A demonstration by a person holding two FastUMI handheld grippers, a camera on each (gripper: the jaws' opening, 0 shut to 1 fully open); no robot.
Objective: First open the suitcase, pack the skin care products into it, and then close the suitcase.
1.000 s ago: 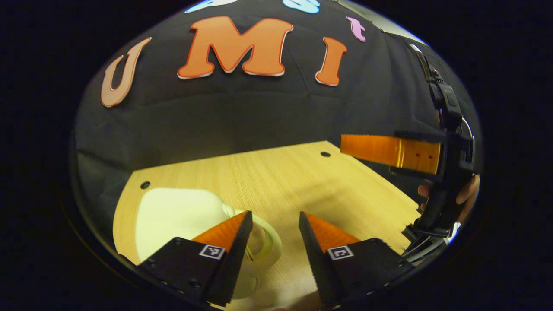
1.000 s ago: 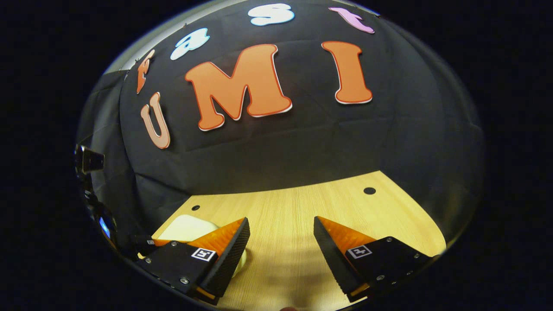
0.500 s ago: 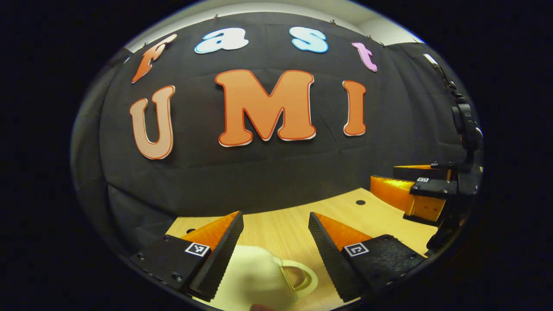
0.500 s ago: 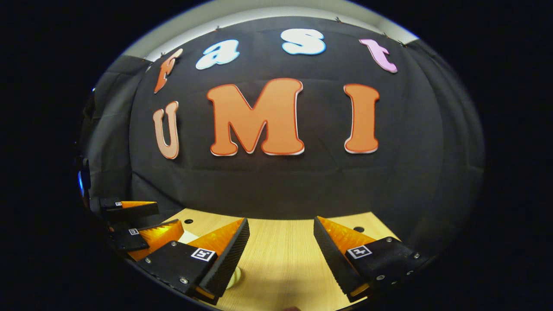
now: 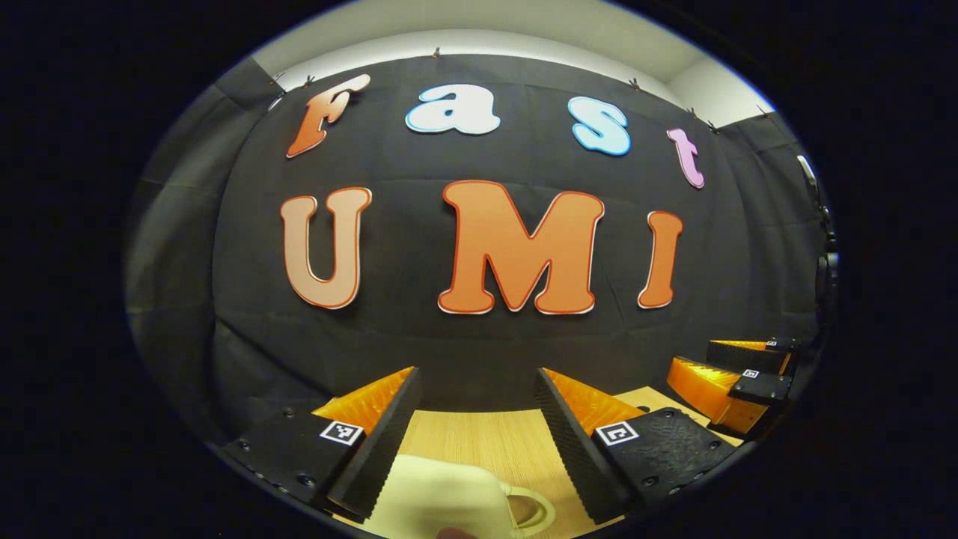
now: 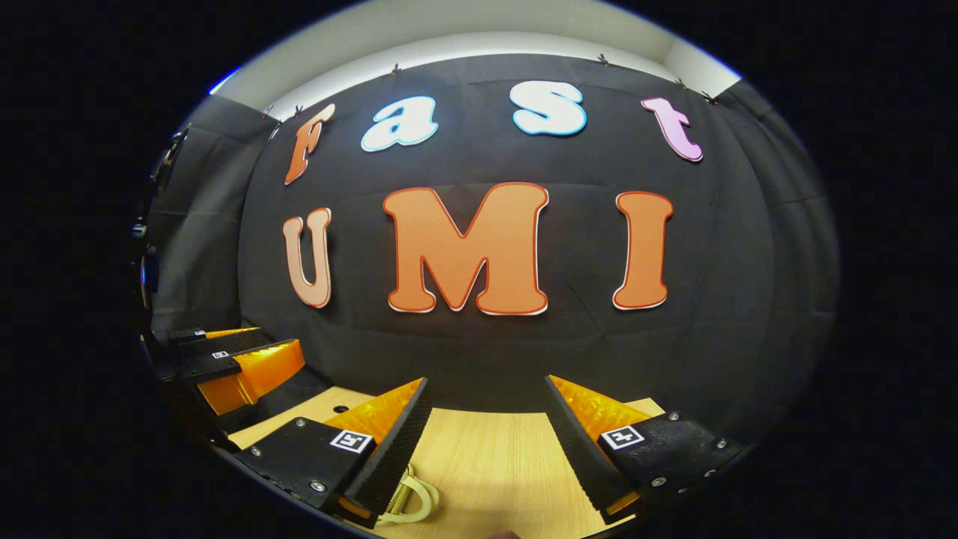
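Left claw (image 5: 475,408) and right claw (image 6: 483,415) both spread wide, gripping nothing, above cream suitcase (image 5: 441,505) on wooden surface (image 6: 494,471)

Table (image 5: 479,449) at bottom, wall (image 5: 479,344) standing behind its far edge. In the left gripper view: suitcase (image 5: 438,505) on the table at the near edge, between and below the left gripper (image 5: 473,442) fingers, its handle (image 5: 533,513) to the right; right gripper (image 5: 730,382) far right, over the table edge. In the right gripper view: handle (image 6: 410,500) on the table near the left finger of the right gripper (image 6: 485,449); left gripper (image 6: 232,363) far left.
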